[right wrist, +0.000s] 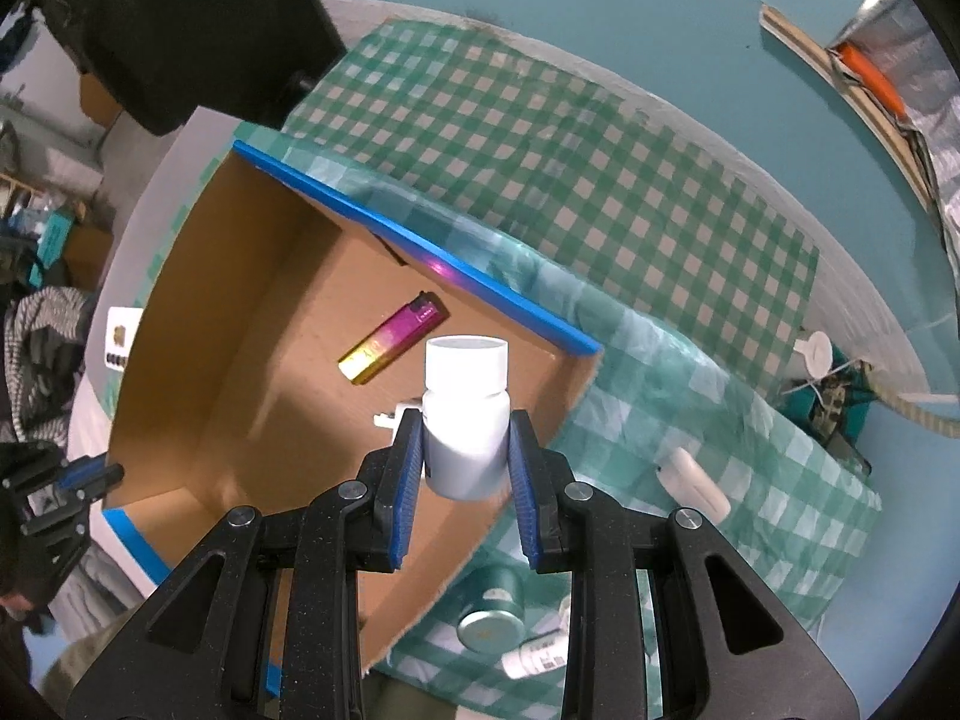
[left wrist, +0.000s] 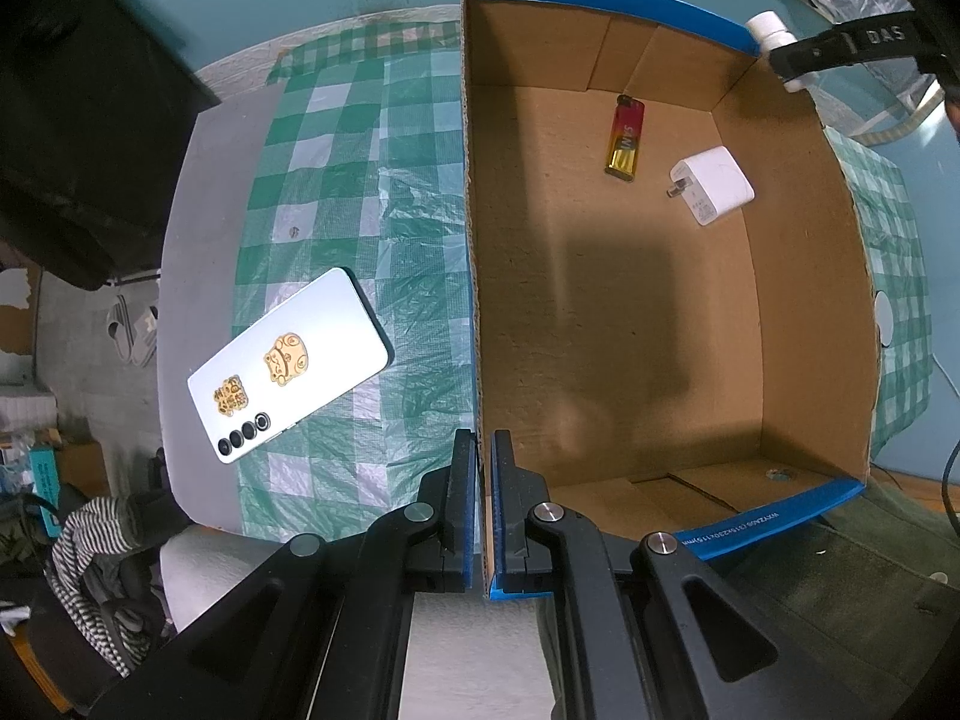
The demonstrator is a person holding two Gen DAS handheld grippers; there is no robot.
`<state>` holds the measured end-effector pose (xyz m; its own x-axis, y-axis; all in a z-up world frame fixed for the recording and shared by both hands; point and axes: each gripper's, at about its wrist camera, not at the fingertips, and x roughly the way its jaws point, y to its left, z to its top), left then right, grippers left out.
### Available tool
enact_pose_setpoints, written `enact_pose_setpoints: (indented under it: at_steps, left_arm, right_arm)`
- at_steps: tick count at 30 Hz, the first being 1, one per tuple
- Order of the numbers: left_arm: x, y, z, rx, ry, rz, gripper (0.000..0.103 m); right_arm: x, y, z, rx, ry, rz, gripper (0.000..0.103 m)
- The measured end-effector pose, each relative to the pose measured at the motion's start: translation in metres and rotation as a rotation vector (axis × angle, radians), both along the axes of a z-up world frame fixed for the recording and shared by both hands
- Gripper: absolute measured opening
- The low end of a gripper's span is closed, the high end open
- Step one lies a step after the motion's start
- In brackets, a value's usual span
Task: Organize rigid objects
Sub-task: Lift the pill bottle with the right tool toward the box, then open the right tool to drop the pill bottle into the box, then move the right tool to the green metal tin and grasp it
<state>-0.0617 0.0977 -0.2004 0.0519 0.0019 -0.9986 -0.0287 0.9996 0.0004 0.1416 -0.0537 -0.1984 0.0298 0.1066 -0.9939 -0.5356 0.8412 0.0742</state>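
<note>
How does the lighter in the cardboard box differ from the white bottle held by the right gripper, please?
The lighter is slim, flat and coloured, pink fading to gold; the white bottle is round, plain and bulkier. The lighter lies flat on the floor of the cardboard box, while the bottle is held above the box between the pads of the right gripper. The lighter is free of any grip; the bottle is clamped. Both are small rigid items.

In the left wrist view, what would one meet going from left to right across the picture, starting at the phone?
Phone on the checked cloth → left wall of the cardboard box → lighter → white charger → white bottle held over the box's far right corner.
</note>
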Motion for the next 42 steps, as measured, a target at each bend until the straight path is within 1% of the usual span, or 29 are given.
enact_pose_setpoints:
  at_steps: [8, 12, 15, 17, 22, 25, 28, 37, 42]
  left_arm:
    - [0.0, 0.0, 0.001, 0.002, 0.001, -0.003, 0.004]
    - [0.0, 0.0, 0.001, 0.003, 0.001, -0.004, 0.005]
    - [0.0, 0.0, 0.001, 0.003, 0.001, -0.005, 0.005]
    - [0.0, 0.001, 0.001, 0.003, 0.001, -0.007, 0.004]
    - [0.0, 0.001, 0.001, 0.002, 0.001, -0.007, 0.005]
    - [-0.001, 0.001, 0.001, 0.003, 0.001, -0.008, 0.005]
    - [-0.001, 0.001, 0.001, 0.003, 0.0, -0.007, 0.005]
    - [-0.001, 0.0, 0.001, 0.003, 0.001, -0.008, 0.004]
    - [-0.001, 0.0, 0.001, 0.003, 0.0, -0.008, 0.005]
  right_arm:
    - [0.006, 0.004, -0.017, -0.005, 0.027, -0.013, 0.026]
    - [0.007, 0.002, -0.019, -0.011, 0.02, -0.033, 0.026]
    - [0.007, 0.001, -0.018, -0.009, 0.016, -0.038, 0.033]
    - [0.007, -0.001, -0.016, -0.007, 0.01, -0.04, 0.035]
    - [0.005, -0.003, -0.005, -0.004, -0.009, -0.038, 0.043]
    - [0.001, -0.003, 0.005, 0.004, -0.025, -0.027, 0.045]
    - [-0.002, -0.003, 0.015, 0.007, -0.04, -0.018, 0.049]
    - [-0.016, -0.009, 0.038, 0.025, -0.069, 0.0, 0.05]
    - [-0.025, -0.021, 0.044, 0.042, -0.067, -0.018, 0.05]
